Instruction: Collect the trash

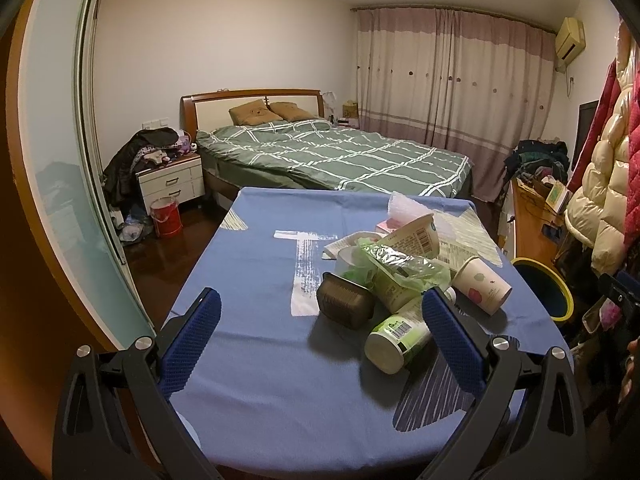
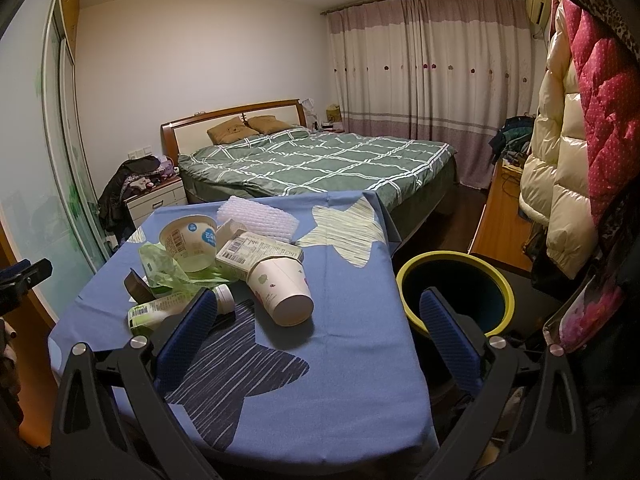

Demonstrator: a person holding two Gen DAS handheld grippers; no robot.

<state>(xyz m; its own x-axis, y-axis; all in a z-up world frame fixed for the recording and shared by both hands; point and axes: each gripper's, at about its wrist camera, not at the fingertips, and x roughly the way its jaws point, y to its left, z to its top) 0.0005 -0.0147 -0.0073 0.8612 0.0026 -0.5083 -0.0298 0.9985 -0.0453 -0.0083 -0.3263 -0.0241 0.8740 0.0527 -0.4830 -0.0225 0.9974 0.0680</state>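
A heap of trash lies on the table with the blue cloth: a paper cup on its side, a green-labelled bottle, a brown plastic tub, a yoghurt tub, a green plastic bag, a flat carton and bubble wrap. A yellow-rimmed bin stands off the table's right edge. My left gripper is open, near the bottle. My right gripper is open, empty, spanning the table's edge.
A bed with a green checked cover stands behind the table. Coats hang close on the right above a wooden desk. A nightstand and a red bucket are on the floor at the left, by sliding doors.
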